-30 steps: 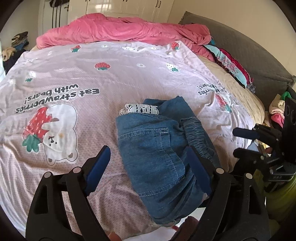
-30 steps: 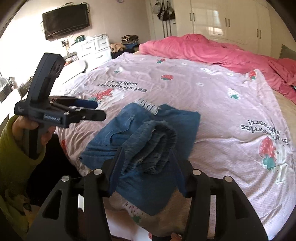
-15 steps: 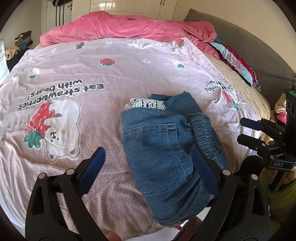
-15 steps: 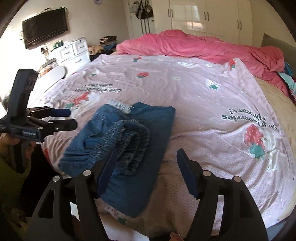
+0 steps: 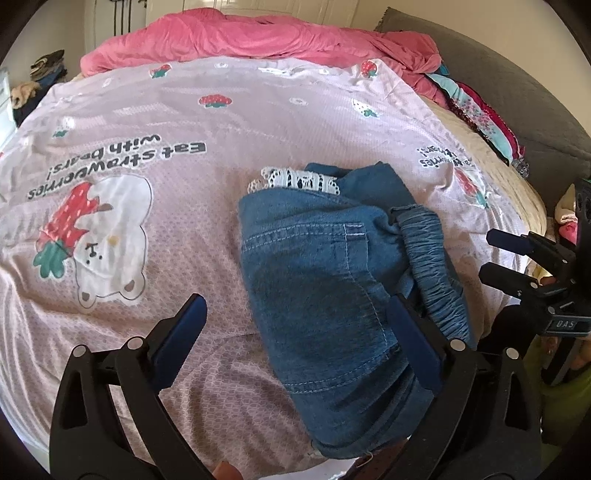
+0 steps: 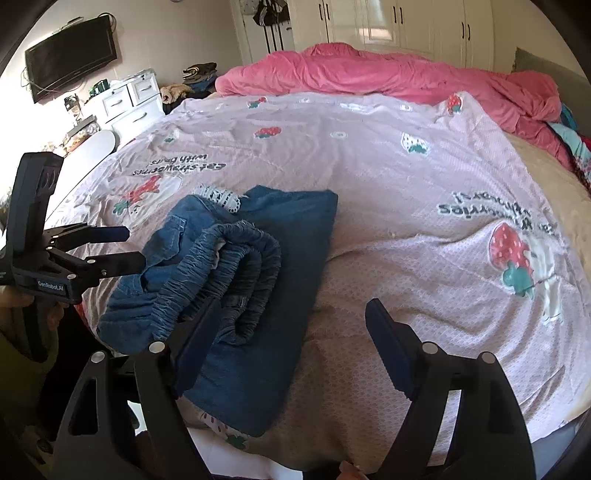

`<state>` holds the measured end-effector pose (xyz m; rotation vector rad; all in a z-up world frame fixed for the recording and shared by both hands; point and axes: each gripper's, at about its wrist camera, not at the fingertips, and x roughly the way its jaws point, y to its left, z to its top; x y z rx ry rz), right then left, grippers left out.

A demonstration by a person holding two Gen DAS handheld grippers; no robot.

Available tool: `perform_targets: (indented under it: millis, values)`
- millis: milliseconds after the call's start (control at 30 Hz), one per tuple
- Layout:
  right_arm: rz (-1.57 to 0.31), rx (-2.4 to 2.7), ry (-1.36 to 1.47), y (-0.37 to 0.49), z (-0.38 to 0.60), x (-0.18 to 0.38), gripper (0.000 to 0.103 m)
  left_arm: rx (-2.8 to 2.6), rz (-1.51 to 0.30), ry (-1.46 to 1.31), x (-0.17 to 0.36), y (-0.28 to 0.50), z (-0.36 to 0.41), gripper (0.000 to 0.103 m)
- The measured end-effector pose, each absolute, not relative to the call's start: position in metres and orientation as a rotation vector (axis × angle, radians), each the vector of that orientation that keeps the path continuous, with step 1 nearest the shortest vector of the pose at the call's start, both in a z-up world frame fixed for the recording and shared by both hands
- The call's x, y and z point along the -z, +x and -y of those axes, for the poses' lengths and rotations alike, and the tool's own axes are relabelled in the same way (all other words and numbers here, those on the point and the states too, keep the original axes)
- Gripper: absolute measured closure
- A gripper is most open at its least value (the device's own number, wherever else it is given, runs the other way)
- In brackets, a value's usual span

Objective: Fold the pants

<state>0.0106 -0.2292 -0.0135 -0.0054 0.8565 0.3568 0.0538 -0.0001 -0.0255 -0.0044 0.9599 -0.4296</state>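
**Folded denim pants on a strawberry bedspread, both grippers open**

A bed fills both views, covered by a pale pink bedspread [image 5: 155, 96] printed with strawberries, a white bear and the words "Eat strawberries with bears!". At its near edge lie the blue denim pants [image 5: 317, 280], folded into a compact bundle with the gathered elastic waistband [image 6: 236, 266] rolled on top toward the right side and a strip of white lace trim [image 5: 295, 181] showing at the far end.

The left hand-held gripper [image 5: 295, 343] hangs over the near part of the bundle with its jaws spread wide; its right finger sits over the denim, its left finger over bare bedspread, and nothing is held. The right hand-held gripper [image 6: 291, 347] is likewise open and empty, its left finger overlapping the waistband roll and its right finger over the bedspread beside the pants. Each gripper shows in the other's view at the side of the bed, apart from the pants.

Farther back, a rumpled pink duvet [image 6: 388, 74] lies across the far end of the bed, with patterned clothes [image 5: 476, 114] piled along the right edge against a grey headboard [image 5: 517, 92]. Beyond stand white wardrobe doors [image 6: 424, 26], a white drawer unit [image 6: 125, 99] and a wall-mounted television [image 6: 70, 55].
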Motion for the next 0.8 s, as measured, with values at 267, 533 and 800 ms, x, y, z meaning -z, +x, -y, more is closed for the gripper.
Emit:
perform_targets:
  millis: [267,533,800]
  values:
    - [-0.911,-0.336,-0.007,0.027,0.226,0.027,0.024,0.44,-0.991,-0.06,0.041,0.059,-0.002,0.011]
    - [-0.997,-0.421,0.134,0.047,0.225,0.047,0.028,0.501,-1.018,-0.119,0.052,0.059,0.005,0.031]
    - [-0.997,-0.479,0.147,0.046,0.219,0.049,0.048,0.514,-1.029,-0.141,0.057,0.06,0.008,0.029]
